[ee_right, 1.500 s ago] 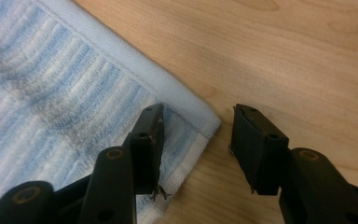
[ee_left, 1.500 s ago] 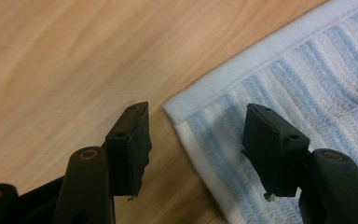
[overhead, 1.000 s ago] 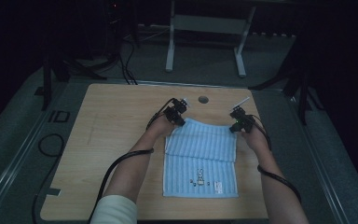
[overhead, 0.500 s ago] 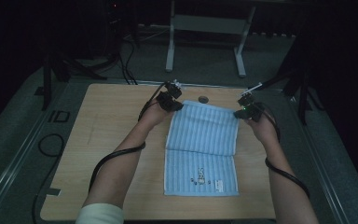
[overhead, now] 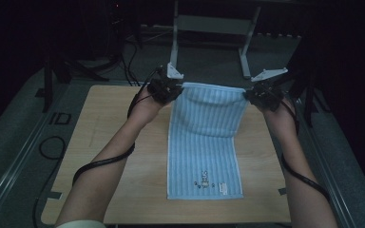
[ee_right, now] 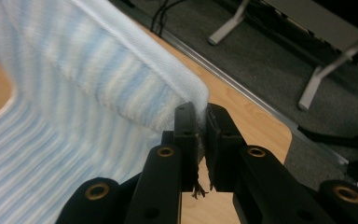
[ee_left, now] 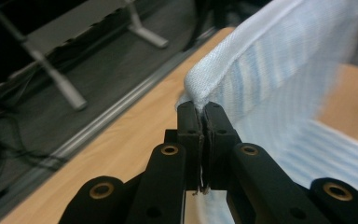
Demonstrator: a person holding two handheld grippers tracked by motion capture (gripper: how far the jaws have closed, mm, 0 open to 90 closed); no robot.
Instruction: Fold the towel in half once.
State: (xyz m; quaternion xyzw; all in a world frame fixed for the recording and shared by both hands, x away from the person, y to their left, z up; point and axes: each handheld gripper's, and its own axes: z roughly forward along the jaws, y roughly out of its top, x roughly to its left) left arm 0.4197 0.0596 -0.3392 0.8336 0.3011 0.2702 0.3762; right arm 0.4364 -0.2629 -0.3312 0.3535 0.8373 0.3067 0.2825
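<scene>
Above table (overhead: pixel 123 156), claws (overhead: pixel 165 89) (overhead: pixel 262 95) pinch towel (overhead: pixel 204 142) corners.

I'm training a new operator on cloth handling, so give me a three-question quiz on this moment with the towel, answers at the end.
1. True or false: the left gripper is shut on a corner of the blue striped towel.
2. Which part of the towel lies flat on the wooden table? A) the far end B) the near end with the small embroidered motif C) none of it
3. Fill in: the right gripper pinches the towel's far ____.

Key: 1. True. 2. B. 3. Corner; both far corners are held up off the table.
</scene>
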